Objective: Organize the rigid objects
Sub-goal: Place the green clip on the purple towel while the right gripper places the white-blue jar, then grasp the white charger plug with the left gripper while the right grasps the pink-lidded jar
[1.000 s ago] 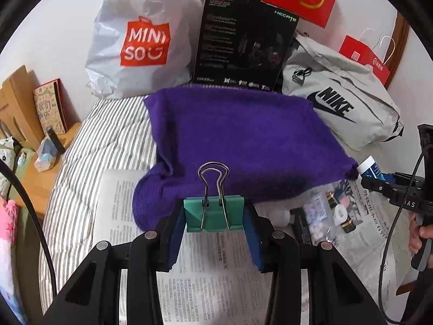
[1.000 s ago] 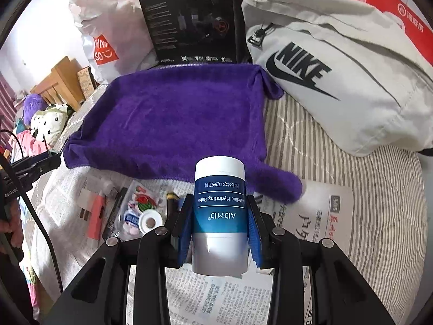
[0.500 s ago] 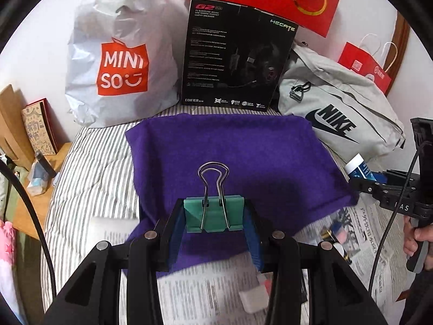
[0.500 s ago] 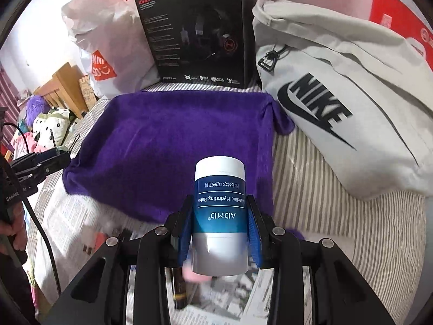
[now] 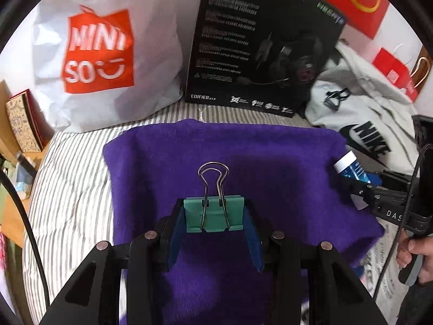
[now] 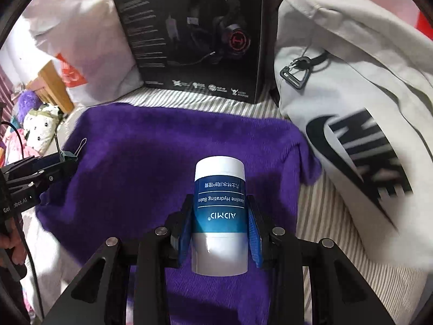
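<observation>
My left gripper [image 5: 213, 216] is shut on a green binder clip [image 5: 213, 212] with silver wire handles, held over the purple towel [image 5: 243, 162]. My right gripper [image 6: 219, 222] is shut on a white and blue balm tube [image 6: 219, 205], cap pointing forward, above the same purple towel [image 6: 162, 157]. In the left wrist view the right gripper [image 5: 357, 181] comes in from the right edge with the balm tube [image 5: 350, 166]. In the right wrist view the left gripper [image 6: 62, 159] enters from the left with the binder clip [image 6: 67, 154].
A white Miniso bag [image 5: 108, 54], a black headset box [image 5: 265, 46] and a grey Nike bag [image 6: 351, 108] stand behind the towel. Striped bedding [image 5: 67, 176] lies around it. A person's hand [image 5: 414, 252] holds the right gripper's handle. Wooden furniture [image 5: 13, 211] is at far left.
Both grippers have moved forward over the purple towel, each keeping its object. The newspaper and small items near the front have dropped out of view.
</observation>
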Action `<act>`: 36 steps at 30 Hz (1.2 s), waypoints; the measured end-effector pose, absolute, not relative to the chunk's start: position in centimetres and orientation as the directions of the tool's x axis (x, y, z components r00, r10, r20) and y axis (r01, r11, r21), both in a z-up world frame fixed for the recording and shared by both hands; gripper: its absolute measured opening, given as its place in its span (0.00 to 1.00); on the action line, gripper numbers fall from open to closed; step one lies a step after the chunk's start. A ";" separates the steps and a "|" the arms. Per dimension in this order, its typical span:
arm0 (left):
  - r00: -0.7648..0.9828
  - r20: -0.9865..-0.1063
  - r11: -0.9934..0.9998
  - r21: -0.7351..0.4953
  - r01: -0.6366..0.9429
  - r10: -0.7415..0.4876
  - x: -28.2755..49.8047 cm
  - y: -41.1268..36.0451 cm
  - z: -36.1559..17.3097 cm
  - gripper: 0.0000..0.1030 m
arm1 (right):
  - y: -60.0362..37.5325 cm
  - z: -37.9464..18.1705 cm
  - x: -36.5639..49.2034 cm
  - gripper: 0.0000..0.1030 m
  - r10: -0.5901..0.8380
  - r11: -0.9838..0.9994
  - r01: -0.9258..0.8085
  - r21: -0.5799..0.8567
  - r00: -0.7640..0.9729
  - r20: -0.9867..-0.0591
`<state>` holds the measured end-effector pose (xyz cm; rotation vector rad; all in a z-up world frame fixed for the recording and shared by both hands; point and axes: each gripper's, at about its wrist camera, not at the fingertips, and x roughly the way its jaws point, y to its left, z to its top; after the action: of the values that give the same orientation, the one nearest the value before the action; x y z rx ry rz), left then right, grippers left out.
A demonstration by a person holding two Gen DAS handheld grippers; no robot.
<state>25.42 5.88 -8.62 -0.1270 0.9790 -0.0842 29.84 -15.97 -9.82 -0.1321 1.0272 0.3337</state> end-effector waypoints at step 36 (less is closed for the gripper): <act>0.569 -0.815 0.993 -0.121 0.016 -0.108 18.5 4.3 -7.9 0.65 | -20.8 -5.5 18.8 0.61 0.240 0.950 -0.300 0.088 0.521 -0.819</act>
<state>18.48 4.34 -7.88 -0.1039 0.9633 -0.0733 18.80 -20.82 -5.47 -0.0666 0.9707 0.3238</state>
